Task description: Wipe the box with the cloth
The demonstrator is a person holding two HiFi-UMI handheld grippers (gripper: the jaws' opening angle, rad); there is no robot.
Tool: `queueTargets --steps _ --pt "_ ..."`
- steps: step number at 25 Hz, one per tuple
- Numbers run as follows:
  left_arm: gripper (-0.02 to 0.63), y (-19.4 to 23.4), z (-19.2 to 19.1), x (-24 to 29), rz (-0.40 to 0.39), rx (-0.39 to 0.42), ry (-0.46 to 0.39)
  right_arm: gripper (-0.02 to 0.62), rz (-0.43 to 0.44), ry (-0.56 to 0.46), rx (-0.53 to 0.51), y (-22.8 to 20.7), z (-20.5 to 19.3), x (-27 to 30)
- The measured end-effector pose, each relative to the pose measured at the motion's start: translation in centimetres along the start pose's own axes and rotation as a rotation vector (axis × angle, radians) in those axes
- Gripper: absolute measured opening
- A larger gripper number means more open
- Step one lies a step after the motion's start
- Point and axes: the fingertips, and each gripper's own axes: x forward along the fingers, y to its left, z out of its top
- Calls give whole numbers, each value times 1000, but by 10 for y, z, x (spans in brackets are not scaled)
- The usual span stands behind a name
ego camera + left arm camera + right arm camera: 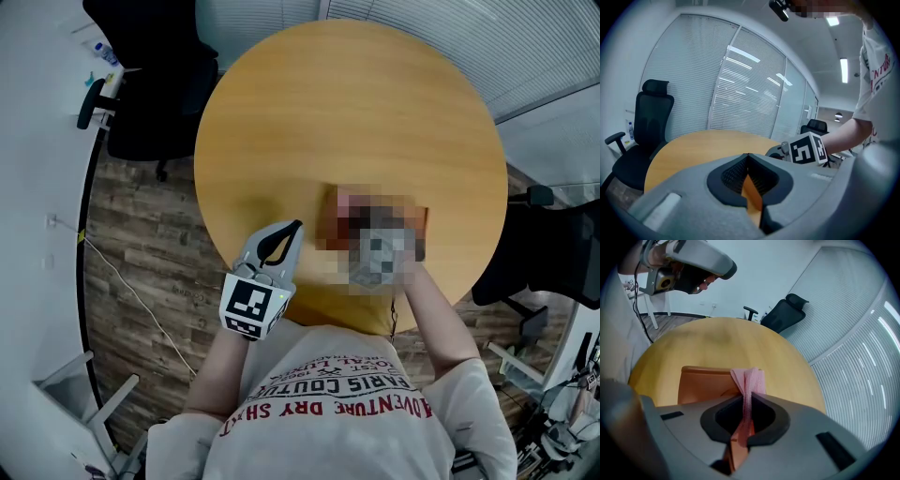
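In the right gripper view, my right gripper (749, 400) is shut on a pink cloth (751, 378), which stands up in a folded strip between the jaws. Just beyond and below it lies the orange box (705, 383), flat on the round wooden table (740, 341). The cloth hangs over the box's right end. A mosaic patch covers most of the box and my right gripper in the head view. My left gripper (294, 226) hovers left of the box near the table's front edge. Its jaws (748, 157) are shut with nothing between them.
The round table (347, 112) is bare apart from the box. A black office chair (155, 103) stands at its far left and another black chair (553, 253) at its right. Window blinds (740, 93) line the wall beyond. The floor is wood.
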Motion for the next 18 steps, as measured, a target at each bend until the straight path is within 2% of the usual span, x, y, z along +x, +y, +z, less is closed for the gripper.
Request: queueTargets --steps 18 --pt "9 -17 -12 -23 5 -10 9 31 76 0 -75 49 1 -28"
